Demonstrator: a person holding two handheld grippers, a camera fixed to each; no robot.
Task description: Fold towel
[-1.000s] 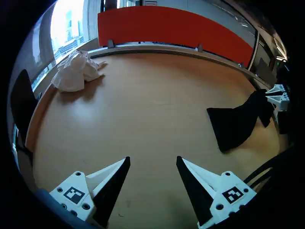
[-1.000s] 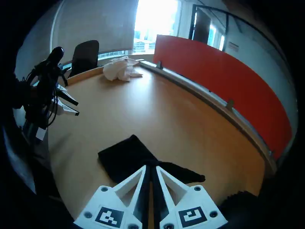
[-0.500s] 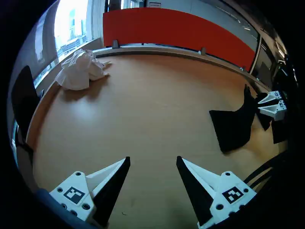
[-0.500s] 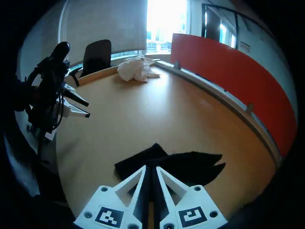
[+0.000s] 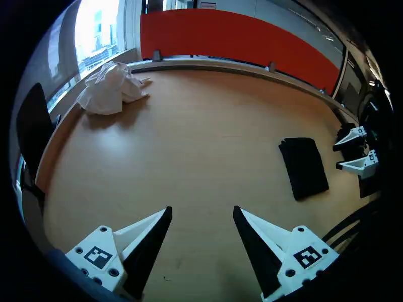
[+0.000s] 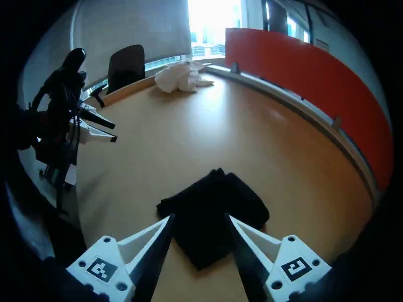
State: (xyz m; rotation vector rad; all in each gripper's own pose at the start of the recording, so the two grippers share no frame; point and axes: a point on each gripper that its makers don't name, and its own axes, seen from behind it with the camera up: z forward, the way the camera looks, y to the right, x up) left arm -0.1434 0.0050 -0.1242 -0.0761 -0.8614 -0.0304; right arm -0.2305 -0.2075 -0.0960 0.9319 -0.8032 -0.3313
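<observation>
Towel point(image 6: 211, 216), black and folded, lies flat just ahead of the right gripper point(image 6: 199, 217), its fingers apart (left gripper point(image 5: 201, 209) likewise spread, well off); backing out level should spare the fold.

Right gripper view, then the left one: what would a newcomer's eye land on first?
The black towel, folded into a compact rectangle on the wooden table, lies just ahead of the right gripper, whose jaws stand open. The long red partition runs along the table's far edge, and a crumpled white cloth heap sits at the corner by the bright window.
</observation>
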